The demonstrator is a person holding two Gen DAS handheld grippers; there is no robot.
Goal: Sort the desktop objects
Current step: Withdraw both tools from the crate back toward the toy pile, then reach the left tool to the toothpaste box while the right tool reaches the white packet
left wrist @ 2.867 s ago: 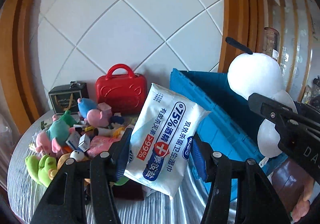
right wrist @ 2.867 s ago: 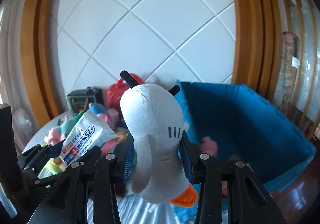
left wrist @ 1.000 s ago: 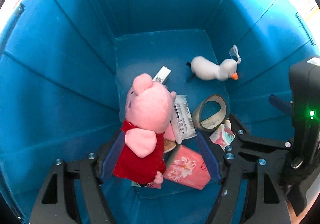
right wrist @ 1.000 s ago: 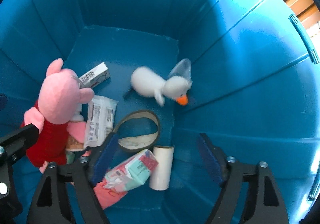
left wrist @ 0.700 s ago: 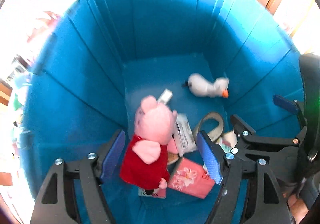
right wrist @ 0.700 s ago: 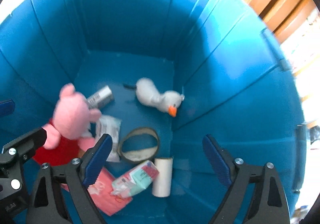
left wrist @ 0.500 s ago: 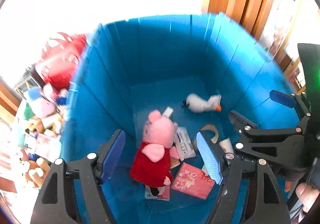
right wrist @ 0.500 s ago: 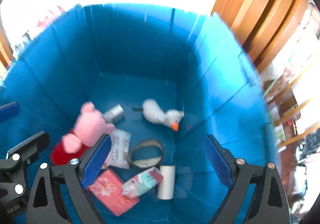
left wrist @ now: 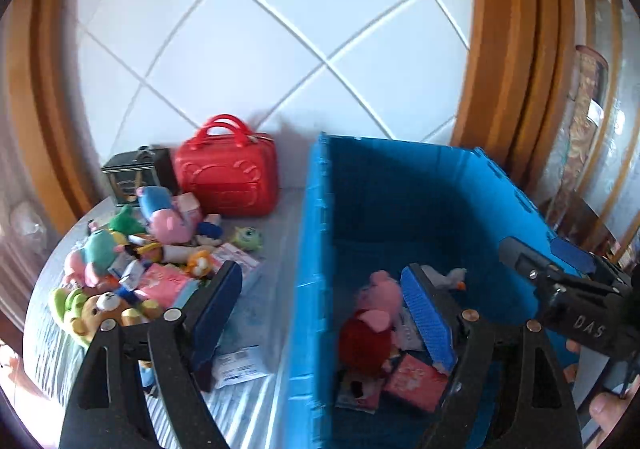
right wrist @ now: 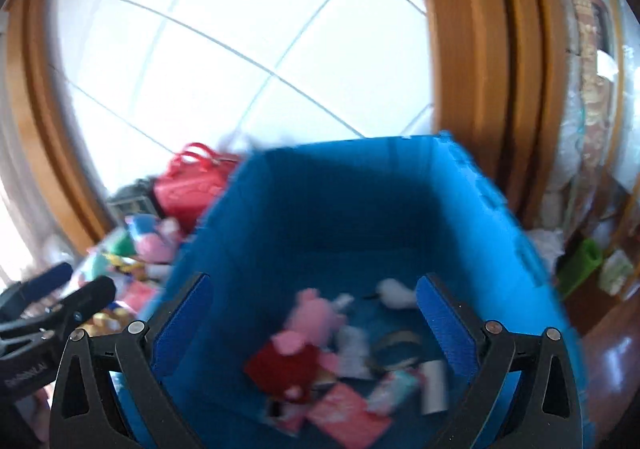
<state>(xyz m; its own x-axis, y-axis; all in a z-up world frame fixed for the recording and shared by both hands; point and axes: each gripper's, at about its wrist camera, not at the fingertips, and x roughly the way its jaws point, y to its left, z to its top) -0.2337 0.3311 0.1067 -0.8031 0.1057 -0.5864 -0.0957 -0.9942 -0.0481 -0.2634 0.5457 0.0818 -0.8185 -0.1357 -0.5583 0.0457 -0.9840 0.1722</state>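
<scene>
A blue bin (left wrist: 316,241) (right wrist: 488,209) stands on the table's right side. Inside lie a pink pig plush in red (left wrist: 374,313) (right wrist: 304,333), a white duck plush (left wrist: 448,275) (right wrist: 394,291), a pink packet (left wrist: 416,377) and other small items. My left gripper (left wrist: 326,313) is open and empty, straddling the bin's left wall from above. My right gripper (right wrist: 310,321) is open and empty above the bin; it also shows in the left wrist view (left wrist: 560,281). A pile of small plush toys and packets (left wrist: 132,265) lies on the table to the left.
A red handbag-shaped case (left wrist: 226,179) and a dark box (left wrist: 134,173) stand against the tiled wall behind the pile. A wipes pack (left wrist: 240,365) lies near the bin's left wall. Wooden frames flank the wall. The right wrist view is motion-blurred.
Both grippers have risen out of the bin and tilted up, so the wall and table show again. The wipes pack and white duck held 2.9 s ago are released; the duck lies in the bin.
</scene>
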